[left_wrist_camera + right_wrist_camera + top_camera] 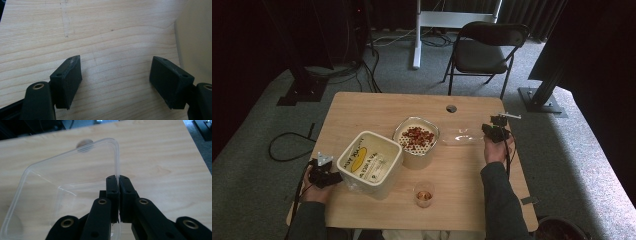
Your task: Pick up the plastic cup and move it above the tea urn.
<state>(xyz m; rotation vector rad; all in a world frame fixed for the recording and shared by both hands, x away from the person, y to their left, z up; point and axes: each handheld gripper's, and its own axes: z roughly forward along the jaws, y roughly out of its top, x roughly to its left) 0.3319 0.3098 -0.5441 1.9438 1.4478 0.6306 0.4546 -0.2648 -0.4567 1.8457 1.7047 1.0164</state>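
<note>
The cream square plastic tub [371, 162] bears a yellow label with dark lettering, too blurred to read.

Bare tabletop [472, 170] beyond tub [369, 162]

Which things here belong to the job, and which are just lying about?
In play:
- clear plastic lid, pinched at its rim by right gripper
- open tub of red pieces

Lying about:
- cream box
- small glass
- folding chair

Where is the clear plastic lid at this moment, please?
In the high view the clear plastic lid lies on the table's right side, just right of the tub of red pieces, its edge clamped by the right gripper.
</note>
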